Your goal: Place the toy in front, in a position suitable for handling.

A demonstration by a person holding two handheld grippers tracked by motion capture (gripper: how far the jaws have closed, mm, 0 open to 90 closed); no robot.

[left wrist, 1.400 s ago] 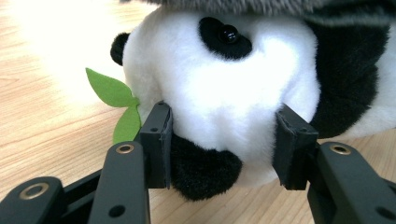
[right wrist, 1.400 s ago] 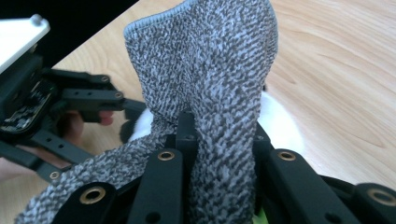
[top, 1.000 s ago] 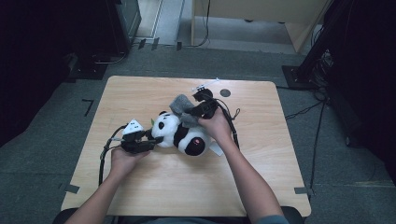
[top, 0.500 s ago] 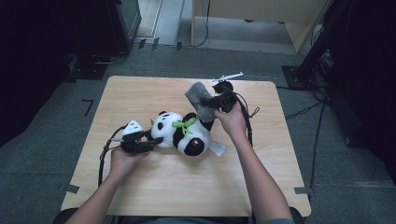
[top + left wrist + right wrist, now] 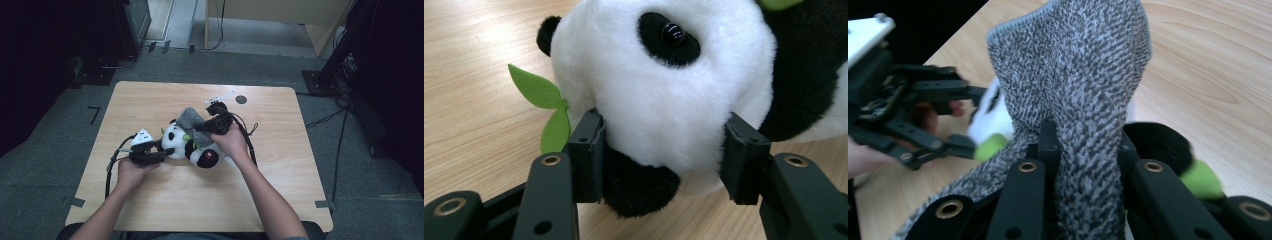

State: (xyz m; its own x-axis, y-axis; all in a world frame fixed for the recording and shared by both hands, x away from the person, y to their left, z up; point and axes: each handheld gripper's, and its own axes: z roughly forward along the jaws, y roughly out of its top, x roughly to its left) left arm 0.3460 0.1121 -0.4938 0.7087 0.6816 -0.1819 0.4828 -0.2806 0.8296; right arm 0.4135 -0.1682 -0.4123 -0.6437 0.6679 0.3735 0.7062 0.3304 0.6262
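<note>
Comparing with a second ago, the right gripper [image 5: 1083,150], jaws pinched on the grey knitted cloth [image 5: 1073,70], has lifted it clear of the panda toy [image 5: 192,145] at table centre. The left gripper [image 5: 664,150] stays clamped on the head. Judgement: garment removal nearly complete.

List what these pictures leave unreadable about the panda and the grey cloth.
- Panda: lower body cut off by the left gripper view's edge.
- Grey cloth: lower end hidden behind the right gripper.
- Red patch in the high view: too small to read.
</note>
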